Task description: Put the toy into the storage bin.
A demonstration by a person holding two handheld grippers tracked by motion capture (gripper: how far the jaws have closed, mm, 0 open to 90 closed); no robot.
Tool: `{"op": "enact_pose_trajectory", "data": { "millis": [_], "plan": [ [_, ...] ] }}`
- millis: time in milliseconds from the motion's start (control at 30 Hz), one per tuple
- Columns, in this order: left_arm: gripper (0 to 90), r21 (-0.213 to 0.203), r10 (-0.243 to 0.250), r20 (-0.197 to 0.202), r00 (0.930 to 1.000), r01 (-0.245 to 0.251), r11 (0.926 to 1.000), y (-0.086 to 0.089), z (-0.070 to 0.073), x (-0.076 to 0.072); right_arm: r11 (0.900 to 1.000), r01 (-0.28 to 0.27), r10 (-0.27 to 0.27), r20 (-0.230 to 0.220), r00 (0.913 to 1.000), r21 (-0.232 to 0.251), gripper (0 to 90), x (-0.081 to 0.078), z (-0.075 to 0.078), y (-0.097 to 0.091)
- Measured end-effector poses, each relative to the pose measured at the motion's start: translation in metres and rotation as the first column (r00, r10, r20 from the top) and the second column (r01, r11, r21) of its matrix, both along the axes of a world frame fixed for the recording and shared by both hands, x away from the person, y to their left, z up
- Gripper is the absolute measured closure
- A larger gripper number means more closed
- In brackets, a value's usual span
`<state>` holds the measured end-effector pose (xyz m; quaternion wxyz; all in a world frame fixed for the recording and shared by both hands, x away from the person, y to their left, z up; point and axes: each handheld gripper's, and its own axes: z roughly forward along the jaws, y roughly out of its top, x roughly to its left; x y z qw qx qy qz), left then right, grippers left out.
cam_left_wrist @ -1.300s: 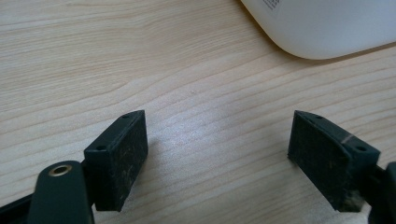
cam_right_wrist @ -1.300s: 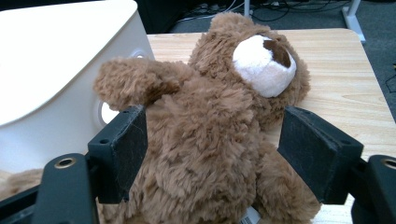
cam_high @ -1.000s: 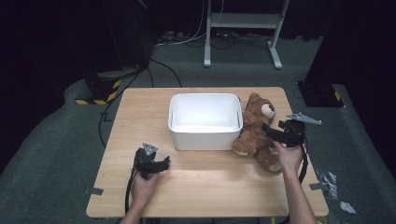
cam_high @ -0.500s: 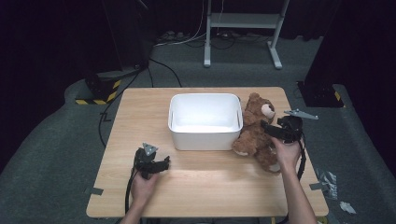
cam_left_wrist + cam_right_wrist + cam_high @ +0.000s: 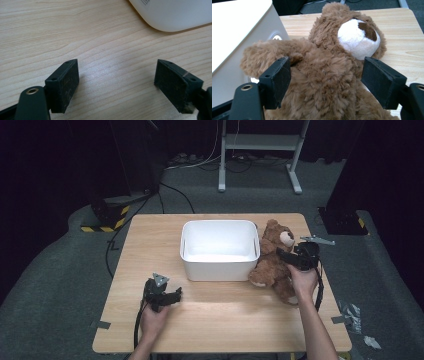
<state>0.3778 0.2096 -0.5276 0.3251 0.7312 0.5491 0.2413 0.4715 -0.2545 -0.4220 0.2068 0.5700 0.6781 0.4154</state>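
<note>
A brown teddy bear lies on its back on the wooden table, leaning against the right wall of a white bin. My right gripper is open over the bear's chest. In the right gripper view its jaws straddle the bear's torso, just below the white muzzle. My left gripper rests low over bare wood near the table's front left, open and empty. In the left gripper view a corner of the bin shows at the top right.
The bin looks empty inside. The table's front edge lies just behind both hands. Beyond the far edge are a white metal stand, cables on the grey floor and a yellow-black striped block.
My right gripper has moved slightly toward the bear's chest. The left gripper, bin and bear have stayed put.
</note>
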Motion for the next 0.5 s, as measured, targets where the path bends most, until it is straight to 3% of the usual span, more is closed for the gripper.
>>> {"op": "enact_pose_trajectory", "data": {
  "millis": [500],
  "plan": [
    [19.9,0.001,-0.001,0.000,1.0000,0.001,1.0000,0.000,0.000,0.000,0.9998,0.014,-0.014,-0.004,0.9999,-0.014,23.6,0.016,0.006,0.009]
  ]
}}
